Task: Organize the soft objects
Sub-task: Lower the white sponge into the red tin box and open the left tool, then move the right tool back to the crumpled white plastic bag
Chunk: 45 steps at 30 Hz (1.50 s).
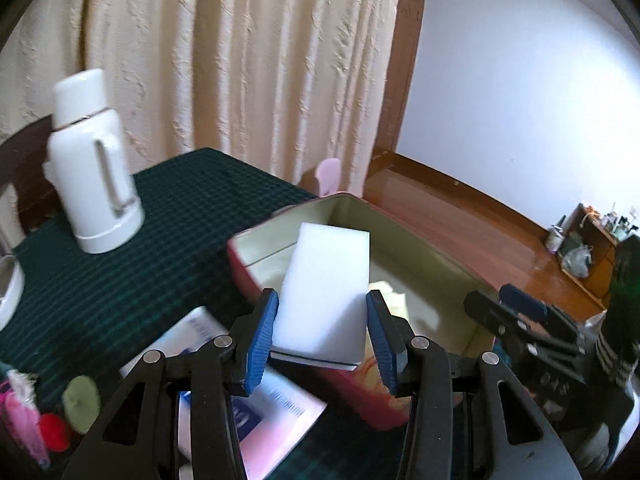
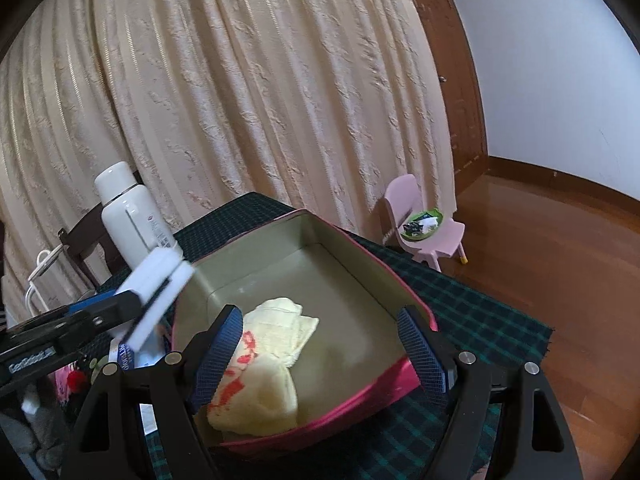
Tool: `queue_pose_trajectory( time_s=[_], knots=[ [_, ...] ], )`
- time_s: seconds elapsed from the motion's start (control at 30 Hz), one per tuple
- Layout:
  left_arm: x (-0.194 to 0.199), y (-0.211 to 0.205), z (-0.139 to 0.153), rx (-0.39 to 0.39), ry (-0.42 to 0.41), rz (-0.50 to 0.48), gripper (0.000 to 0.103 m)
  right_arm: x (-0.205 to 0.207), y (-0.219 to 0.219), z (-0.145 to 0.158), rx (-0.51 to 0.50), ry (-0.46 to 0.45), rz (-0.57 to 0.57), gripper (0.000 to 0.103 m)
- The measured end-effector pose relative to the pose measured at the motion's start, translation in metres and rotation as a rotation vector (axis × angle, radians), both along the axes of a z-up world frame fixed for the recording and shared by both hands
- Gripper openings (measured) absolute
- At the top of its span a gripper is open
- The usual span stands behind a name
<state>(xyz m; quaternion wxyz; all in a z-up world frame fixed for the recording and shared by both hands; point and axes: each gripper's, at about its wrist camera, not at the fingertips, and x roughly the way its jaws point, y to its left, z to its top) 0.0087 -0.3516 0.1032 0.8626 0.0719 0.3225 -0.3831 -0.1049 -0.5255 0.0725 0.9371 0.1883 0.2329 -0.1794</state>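
Note:
My left gripper [image 1: 322, 340] is shut on a white sponge block [image 1: 326, 288] and holds it in the air over the near left edge of the red box [image 1: 248, 276]. The right wrist view shows the same sponge [image 2: 160, 292] at the box's left rim [image 2: 360, 248]. A yellow cloth with red marks [image 2: 272, 360] lies in the box's near part. My right gripper [image 2: 320, 352] is open and empty above the near end of the box; it also shows in the left wrist view [image 1: 516, 320].
A white thermos [image 1: 92, 164] stands on the dark green checked tablecloth [image 1: 168, 220] at the back left. A white and blue packet [image 1: 256, 400] lies left of the box. Small soft toys [image 1: 52, 416] lie at the near left. A pink child's chair [image 2: 424, 224] stands on the wooden floor beyond the table.

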Motion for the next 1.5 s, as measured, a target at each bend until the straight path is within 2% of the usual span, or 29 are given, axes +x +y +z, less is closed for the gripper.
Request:
queue_pose_trajectory(
  time_s=[0.1,0.13,0.17,0.23,0.43,0.67,1.0,1.2,1.5],
  knots=[
    [0.008,-0.018,-0.004,-0.012,0.027,-0.026,0.049,-0.003,-0.005,-0.001,0.015,0.000,-0.017,0.083],
    [0.011,-0.025,-0.005,-0.015,0.032,-0.035,0.054,-0.004,-0.006,-0.002,0.020,0.000,-0.019,0.083],
    [0.011,-0.027,-0.006,-0.017,0.034,-0.040,0.067,-0.005,-0.006,-0.002,0.023,0.001,-0.022,0.083],
    [0.013,-0.034,-0.009,-0.028,0.039,-0.060,0.078,-0.006,-0.005,-0.002,0.015,0.002,-0.026,0.083],
    [0.022,-0.042,-0.012,-0.032,0.068,-0.052,0.078,-0.009,0.000,-0.001,-0.015,-0.006,-0.035,0.083],
    [0.021,-0.021,-0.005,0.011,0.001,0.016,0.078,-0.010,0.011,0.007,0.003,-0.030,0.000,0.083],
    [0.015,0.023,0.009,-0.010,-0.020,0.065,0.078,-0.006,0.058,0.012,-0.001,-0.042,0.124,0.084],
    [0.011,0.061,0.020,-0.020,-0.050,0.126,0.080,-0.003,0.093,0.008,0.008,-0.036,0.221,0.086],
    [0.002,0.125,0.032,-0.016,-0.111,0.222,0.083,0.010,0.157,-0.011,0.027,0.044,0.429,0.087]
  ],
)
